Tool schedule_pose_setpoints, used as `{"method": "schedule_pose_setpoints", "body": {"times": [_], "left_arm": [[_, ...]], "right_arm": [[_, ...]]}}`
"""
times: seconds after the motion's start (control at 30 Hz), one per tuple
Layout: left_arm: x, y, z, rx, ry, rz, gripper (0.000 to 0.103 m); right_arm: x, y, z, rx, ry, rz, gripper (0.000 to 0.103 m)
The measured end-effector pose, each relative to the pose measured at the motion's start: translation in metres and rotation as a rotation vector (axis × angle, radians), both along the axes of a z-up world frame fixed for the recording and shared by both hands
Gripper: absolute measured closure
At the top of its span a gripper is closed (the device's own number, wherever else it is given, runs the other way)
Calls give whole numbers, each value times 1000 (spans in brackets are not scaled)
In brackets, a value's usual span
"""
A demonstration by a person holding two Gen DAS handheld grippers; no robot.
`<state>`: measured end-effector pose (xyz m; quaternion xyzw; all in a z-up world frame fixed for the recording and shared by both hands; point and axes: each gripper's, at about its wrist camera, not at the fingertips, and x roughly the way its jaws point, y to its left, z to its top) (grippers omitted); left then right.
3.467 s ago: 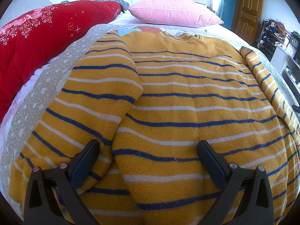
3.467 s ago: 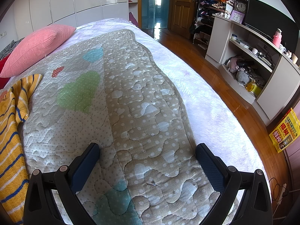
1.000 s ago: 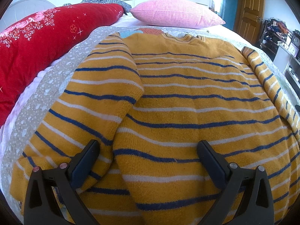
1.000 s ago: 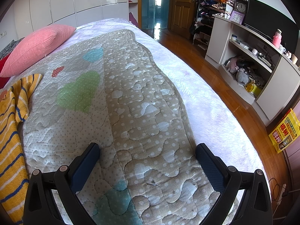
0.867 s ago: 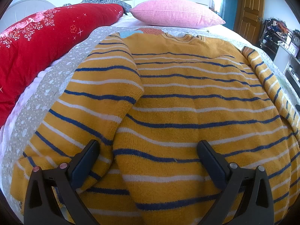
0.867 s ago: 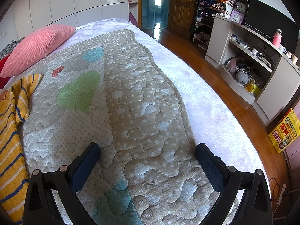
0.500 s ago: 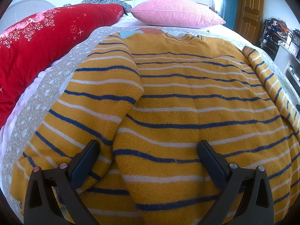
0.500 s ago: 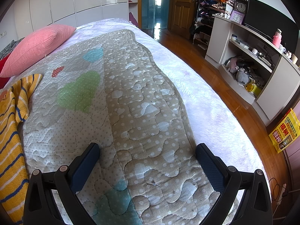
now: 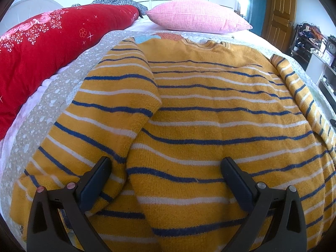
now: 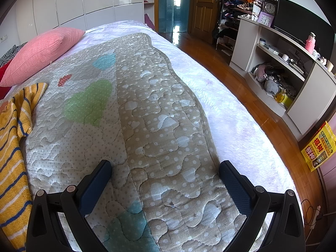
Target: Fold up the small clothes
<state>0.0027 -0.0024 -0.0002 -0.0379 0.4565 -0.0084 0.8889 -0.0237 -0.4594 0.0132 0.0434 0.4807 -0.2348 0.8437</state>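
Note:
A yellow sweater (image 9: 210, 109) with blue and white stripes lies flat on the quilted bed cover (image 9: 50, 96), collar at the far end. Its left sleeve (image 9: 100, 113) is folded in over the body; the right sleeve (image 9: 298, 88) lies along the right edge. My left gripper (image 9: 166, 168) is open just above the sweater's near hem, holding nothing. My right gripper (image 10: 164, 170) is open and empty over the bare quilt (image 10: 159, 113); the sweater's edge (image 10: 12, 138) shows at the far left of that view.
A red quilt (image 9: 37, 48) lies along the left of the bed and a pink pillow (image 9: 197, 16) at its head. To the right of the bed are wooden floor (image 10: 241, 88), a shelf unit (image 10: 279, 63) with a TV, and a door (image 10: 203, 6).
The left view has shifted very slightly; the sweater and both grippers stay as they were. The right view has not changed.

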Motion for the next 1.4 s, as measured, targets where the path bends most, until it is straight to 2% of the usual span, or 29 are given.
{"method": "schedule_pose_setpoints", "body": {"times": [0.23,1.4], "left_arm": [[-2,3,1,-7,-18,1,0],[-1,0,0,27,-6,-1,0]], "right_arm": [[0,0,0,0,0,0,0],[-1,0,-1,-1,-1,0,0]]}}
